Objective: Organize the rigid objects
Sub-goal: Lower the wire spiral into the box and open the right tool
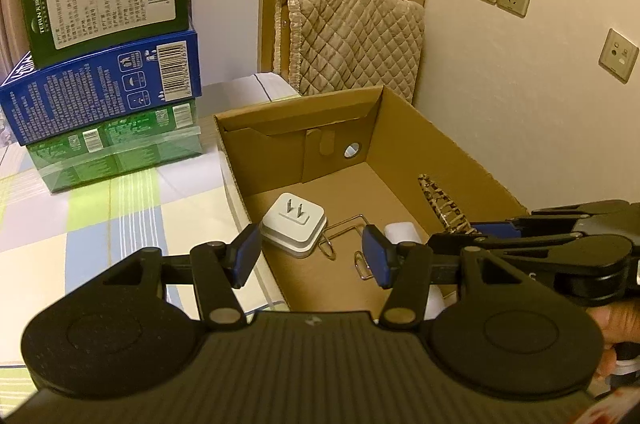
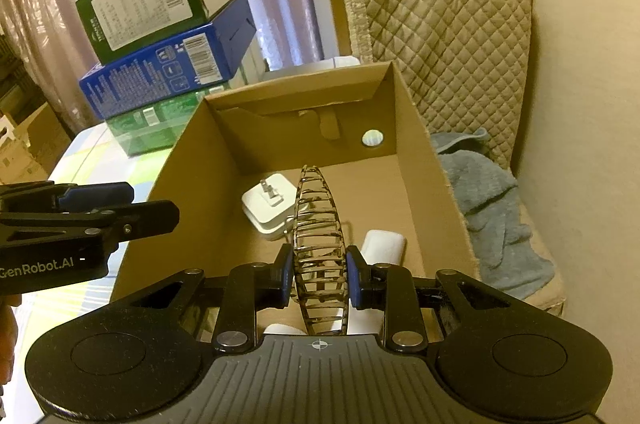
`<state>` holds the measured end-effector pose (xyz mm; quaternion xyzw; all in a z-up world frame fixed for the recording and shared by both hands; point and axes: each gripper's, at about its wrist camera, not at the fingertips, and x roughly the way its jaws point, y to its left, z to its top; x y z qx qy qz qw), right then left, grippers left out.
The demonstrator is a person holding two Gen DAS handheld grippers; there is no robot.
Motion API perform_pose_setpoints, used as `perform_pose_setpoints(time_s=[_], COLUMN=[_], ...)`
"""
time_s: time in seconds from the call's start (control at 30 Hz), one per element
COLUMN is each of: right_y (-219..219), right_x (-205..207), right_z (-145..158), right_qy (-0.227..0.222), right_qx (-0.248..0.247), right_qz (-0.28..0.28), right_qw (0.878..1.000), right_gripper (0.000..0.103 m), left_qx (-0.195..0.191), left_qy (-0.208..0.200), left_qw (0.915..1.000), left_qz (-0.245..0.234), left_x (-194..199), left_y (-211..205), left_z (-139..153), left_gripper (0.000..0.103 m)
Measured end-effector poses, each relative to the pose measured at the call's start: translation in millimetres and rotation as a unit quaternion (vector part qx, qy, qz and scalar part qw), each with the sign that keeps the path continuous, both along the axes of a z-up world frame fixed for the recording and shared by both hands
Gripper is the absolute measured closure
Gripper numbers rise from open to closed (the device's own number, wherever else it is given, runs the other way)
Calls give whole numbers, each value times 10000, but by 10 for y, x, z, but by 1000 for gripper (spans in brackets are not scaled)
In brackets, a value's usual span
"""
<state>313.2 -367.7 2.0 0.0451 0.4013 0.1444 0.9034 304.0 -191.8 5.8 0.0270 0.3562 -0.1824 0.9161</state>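
Low in the frame, the right claw (image 2: 319, 278) pinches a light, stiff, brittle-looking ribbed hair clip (image 2: 318, 224) across its middle above the cardboard box (image 2: 440, 159); the left claw (image 1: 310, 256) gapes empty.

hand-held gripper (image 2: 319, 274) | black body, blue pads (silver rivets) | lettering apparently "GenRobot.AI"

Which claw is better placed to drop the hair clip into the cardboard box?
Right. The right claw is already shut on the hair clip, hanging over the cardboard box. The left claw stands open and empty at the box's near left edge.
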Motion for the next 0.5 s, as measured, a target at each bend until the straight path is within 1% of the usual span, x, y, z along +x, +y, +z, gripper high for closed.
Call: perform_pose_setpoints(time_s=[0.17, 0.3, 0.37, 0.4, 0.5], right_y=[14, -50, -83, -93, -154], right_x=[11, -13, -51, -74, -207], right_z=[30, 121, 191, 229, 354], right_qy=[3, -200, -324, -368, -508], right_qx=[233, 606, 566, 553, 559], right_qz=[-24, -122, -231, -259, -309], right_qw=[9997, 9979, 9976, 9975, 9967], right_gripper=[79, 78, 71, 70, 63], left_qx=[-42, -87, -73, -69, -108], left_qy=[0, 61, 34, 20, -37], left_qw=[10000, 9999, 10000, 10000, 9999], left_qz=[8, 3, -1, 8, 68], left_x=[-27, -56, -94, -115, -215], left_y=[27, 50, 61, 67, 115], left_z=[6, 6, 21, 30, 90], left_gripper=[52, 52, 52, 50, 42])
